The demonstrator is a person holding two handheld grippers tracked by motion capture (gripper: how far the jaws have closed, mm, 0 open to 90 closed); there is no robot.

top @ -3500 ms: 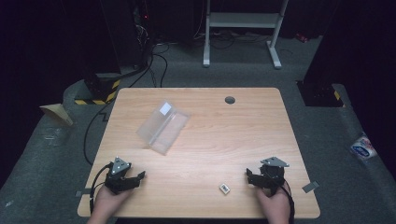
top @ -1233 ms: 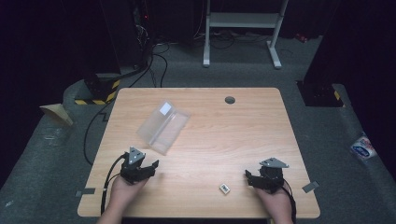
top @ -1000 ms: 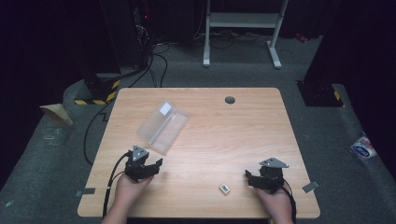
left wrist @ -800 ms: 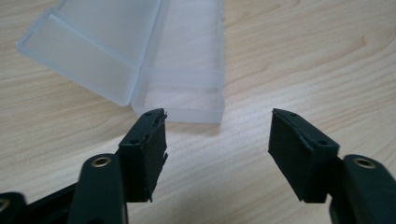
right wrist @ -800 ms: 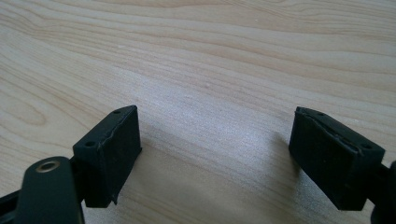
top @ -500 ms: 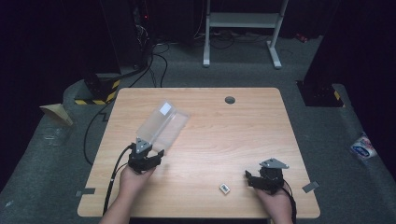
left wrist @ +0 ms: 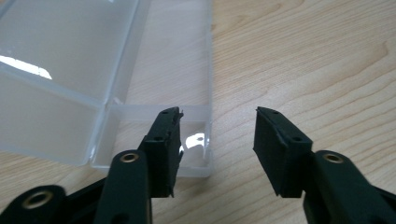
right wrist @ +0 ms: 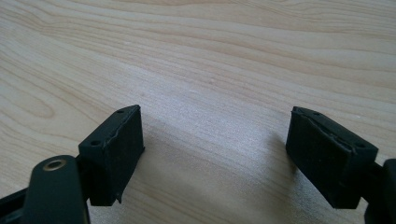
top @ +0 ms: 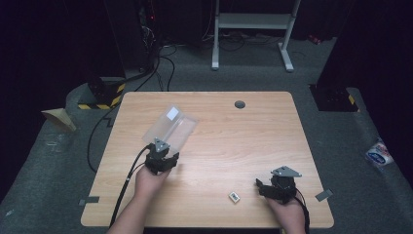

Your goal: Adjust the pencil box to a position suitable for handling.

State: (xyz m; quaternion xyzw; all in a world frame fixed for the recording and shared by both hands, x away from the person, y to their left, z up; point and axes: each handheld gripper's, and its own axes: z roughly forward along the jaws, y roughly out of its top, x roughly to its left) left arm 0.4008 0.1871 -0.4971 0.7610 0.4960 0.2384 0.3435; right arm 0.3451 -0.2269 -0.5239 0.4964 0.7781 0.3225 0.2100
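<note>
In the high view, a clear plastic box (top: 170, 127) was seen lying open on the left half of the wooden table (top: 243, 141), with a small white label on its far part. The left gripper (top: 160, 158) was held just at the near edge of this box, with its cable trailing back along the forearm. In the left gripper view, the corner of the clear plastic box (left wrist: 154, 112) was placed around the left jaw: this jaw stood inside the near compartment, close to its front wall, and the right jaw stood outside, over bare wood. The side wall of the box was found between the two jaws, nearer to the left one. The jaws had just been closing, but a wide gap was left between them, and the pads were not pressed on the wall.

More to the right, a small white block (top: 234, 196) was lying on the table, just beside the right gripper (top: 272, 187) and outside its jaws. In the right gripper view, the jaws of the right gripper (right wrist: 212, 149) were set wide apart, and only bare wood of the table (right wrist: 210, 70) was seen between them.
</note>
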